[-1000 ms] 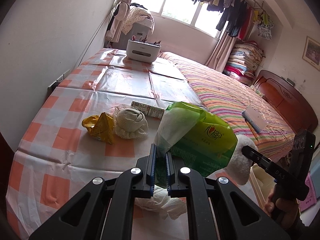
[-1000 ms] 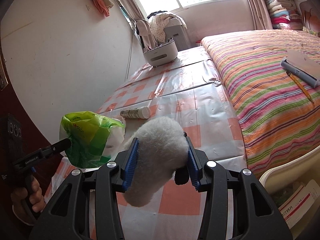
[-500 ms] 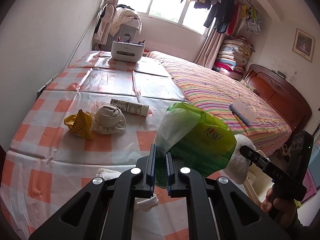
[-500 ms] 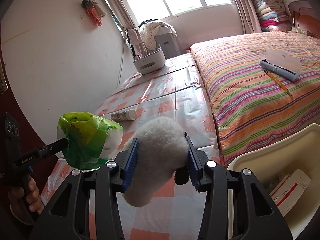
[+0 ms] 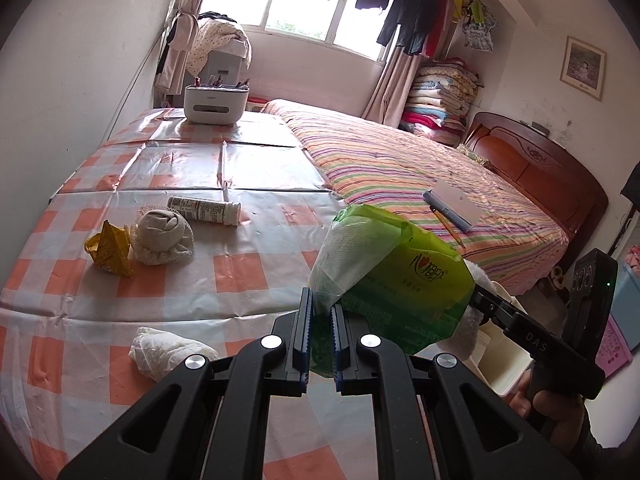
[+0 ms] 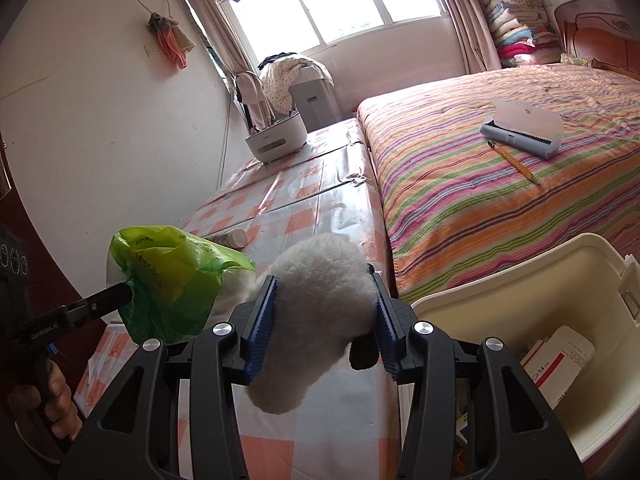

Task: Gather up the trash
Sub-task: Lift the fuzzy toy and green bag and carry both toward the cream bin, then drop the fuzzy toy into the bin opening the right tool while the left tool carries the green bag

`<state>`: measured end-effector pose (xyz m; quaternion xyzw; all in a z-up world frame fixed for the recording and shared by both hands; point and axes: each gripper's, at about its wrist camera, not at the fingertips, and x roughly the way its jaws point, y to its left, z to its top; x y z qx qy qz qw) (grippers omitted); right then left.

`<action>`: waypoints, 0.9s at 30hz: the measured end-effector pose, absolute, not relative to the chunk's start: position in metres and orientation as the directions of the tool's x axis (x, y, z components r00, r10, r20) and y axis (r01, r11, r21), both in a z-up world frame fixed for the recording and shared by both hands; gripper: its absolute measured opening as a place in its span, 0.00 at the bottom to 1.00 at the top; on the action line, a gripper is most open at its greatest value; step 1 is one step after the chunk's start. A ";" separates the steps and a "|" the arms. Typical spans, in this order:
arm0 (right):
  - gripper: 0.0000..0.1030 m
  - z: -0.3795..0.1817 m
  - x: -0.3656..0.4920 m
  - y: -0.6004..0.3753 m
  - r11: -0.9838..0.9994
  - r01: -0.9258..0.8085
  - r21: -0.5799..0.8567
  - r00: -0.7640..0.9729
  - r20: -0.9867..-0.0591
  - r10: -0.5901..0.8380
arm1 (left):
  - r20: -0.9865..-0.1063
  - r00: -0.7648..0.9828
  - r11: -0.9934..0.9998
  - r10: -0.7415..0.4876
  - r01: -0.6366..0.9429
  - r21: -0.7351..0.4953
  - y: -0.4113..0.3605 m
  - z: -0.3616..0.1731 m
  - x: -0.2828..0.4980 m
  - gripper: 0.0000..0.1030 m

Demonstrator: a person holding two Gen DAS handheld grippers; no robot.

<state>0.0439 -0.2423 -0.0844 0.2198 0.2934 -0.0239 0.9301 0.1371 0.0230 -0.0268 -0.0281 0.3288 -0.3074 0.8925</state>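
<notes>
Left gripper (image 5: 320, 332): jaws pinching the lower corner of the green tissue pack (image 5: 384, 280), held up above the bench edge at centre frame; in the right wrist view the same pack (image 6: 172, 280) hangs at lower left.
Right gripper (image 6: 324, 320): jaws clamped on the white fluffy item (image 6: 316, 320), which bulges out above and below the blue pads; a small black part hangs at its right side.
White bin (image 6: 532, 280): lower right of the right wrist view, just beside the bench end and the bed, open, with a red-and-white box (image 6: 556, 360) inside.
Bench (image 5: 240, 272): orange-and-white checked cover, filling the left half of the left wrist view.
Trash on bench: yellow wrapper (image 5: 108, 252) touching a rolled beige sock (image 5: 162, 236) at centre left; a white tube (image 5: 204, 210) lying just behind them; a crumpled tissue (image 5: 160, 350) near the front edge, lower left.
White organiser (image 5: 216, 102): far end of the bench, upper left.
Bed (image 5: 400, 168): striped cover, right of the bench, carrying a grey-blue roller (image 6: 520, 132) and a pencil (image 6: 516, 164).
</notes>
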 end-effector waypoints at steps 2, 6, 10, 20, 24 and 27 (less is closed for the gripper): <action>0.43 -0.085 0.039 -0.246 0.900 0.183 0.396 0.829 -0.554 0.074 | -0.572 0.592 0.808 -0.568 0.534 -0.250 0.018 -0.027 0.134 0.08; 0.43 -0.085 0.031 -0.257 0.894 0.207 0.398 0.834 -0.549 0.052 | -0.576 0.584 0.803 -0.572 0.543 -0.247 0.007 -0.027 0.130 0.08; 0.43 -0.084 0.019 -0.269 0.883 0.236 0.405 0.841 -0.541 0.023 | -0.578 0.574 0.795 -0.579 0.555 -0.245 -0.003 -0.027 0.126 0.08; 0.44 -0.082 -0.008 -0.305 0.846 0.347 0.404 0.844 -0.528 -0.095 | -0.585 0.548 0.768 -0.598 0.600 -0.223 -0.038 -0.025 0.111 0.08; 0.46 -0.084 -0.019 -0.319 0.826 0.396 0.401 0.833 -0.535 -0.140 | -0.588 0.538 0.757 -0.604 0.619 -0.210 -0.051 -0.024 0.105 0.08; 0.47 -0.088 -0.025 -0.327 0.812 0.421 0.404 0.822 -0.548 -0.154 | -0.591 0.529 0.747 -0.609 0.633 -0.202 -0.062 -0.023 0.102 0.08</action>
